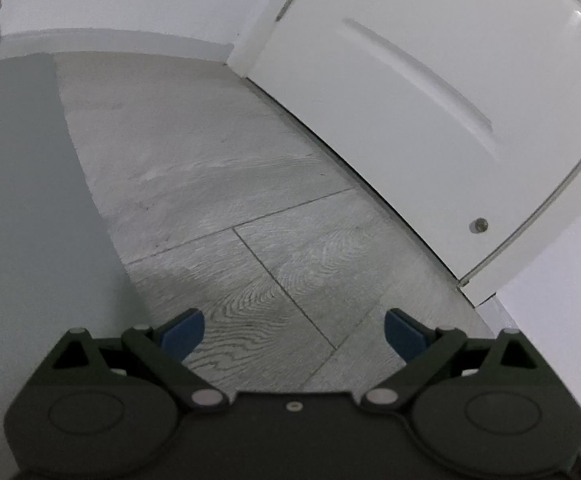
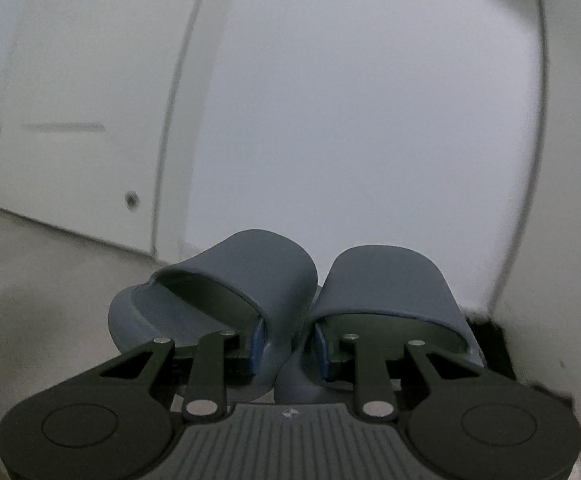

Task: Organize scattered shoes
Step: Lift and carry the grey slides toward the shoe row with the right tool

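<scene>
Wall, pale, fills most of the right wrist frame; white door occupies the upper right of the left wrist frame above grey wood-grain floor. Two grey slippers, lower centre, side by side and touching. Right gripper clamped on their adjoining inner walls. Left gripper, bottom of frame, spread wide, holding nothing.

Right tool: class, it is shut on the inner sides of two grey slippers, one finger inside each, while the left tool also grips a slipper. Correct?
Not quite. The left tool is open and holds nothing, over bare floor, as the left wrist view shows. The right tool does pinch the two slippers together.
</scene>
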Tool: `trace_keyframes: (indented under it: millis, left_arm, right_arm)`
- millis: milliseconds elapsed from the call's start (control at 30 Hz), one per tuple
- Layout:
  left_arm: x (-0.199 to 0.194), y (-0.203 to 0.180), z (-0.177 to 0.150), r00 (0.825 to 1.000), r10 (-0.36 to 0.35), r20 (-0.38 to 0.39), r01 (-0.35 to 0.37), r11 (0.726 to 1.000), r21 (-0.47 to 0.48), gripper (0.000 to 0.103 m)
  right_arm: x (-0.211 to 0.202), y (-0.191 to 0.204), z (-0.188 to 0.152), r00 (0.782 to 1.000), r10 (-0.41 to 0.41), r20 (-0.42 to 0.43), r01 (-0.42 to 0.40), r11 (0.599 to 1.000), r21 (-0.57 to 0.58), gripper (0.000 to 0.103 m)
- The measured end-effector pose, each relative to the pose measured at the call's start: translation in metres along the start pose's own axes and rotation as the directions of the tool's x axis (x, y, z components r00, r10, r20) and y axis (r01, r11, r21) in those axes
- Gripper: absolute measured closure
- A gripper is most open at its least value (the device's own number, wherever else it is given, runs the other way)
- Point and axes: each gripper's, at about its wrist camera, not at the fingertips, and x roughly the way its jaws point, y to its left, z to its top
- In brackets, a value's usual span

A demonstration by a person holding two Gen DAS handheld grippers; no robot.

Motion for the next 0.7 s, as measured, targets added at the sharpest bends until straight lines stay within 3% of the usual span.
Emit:
trace_keyframes:
  millis: [133,300,400,533,700]
  left_arm:
    - [-0.006,-0.004,-0.002,0.999,0.021,0.03,-0.021,1.0,0.002,0.005]
    - [-0.015,-0.013,-0.005,0.993,0.085,0.077,-0.086,0.996,0.022,0.005]
    - [-0.024,-0.017,-0.009,0.992,0.09,0.093,-0.094,0.995,0.041,0.005]
    - [-0.033,-0.026,-0.017,0.992,0.09,0.088,-0.097,0.992,0.08,0.005]
    - [-0.03,-0.036,-0.017,0.993,0.096,0.073,-0.105,0.985,0.138,0.005]
  right_arm:
    - [-0.004,-0.025,-0.037,0.996,0.01,-0.088,-0.003,0.998,0.07,0.075]
    - [0.002,-0.032,-0.051,0.991,0.07,-0.117,-0.056,0.992,0.115,0.075]
    - [0.01,-0.042,-0.052,0.987,0.113,-0.117,-0.086,0.972,0.22,0.074]
    - [0.02,-0.053,-0.063,0.983,0.083,-0.165,-0.033,0.957,0.287,0.07]
    - [0.024,-0.054,-0.079,0.963,0.053,-0.264,0.031,0.953,0.303,0.067]
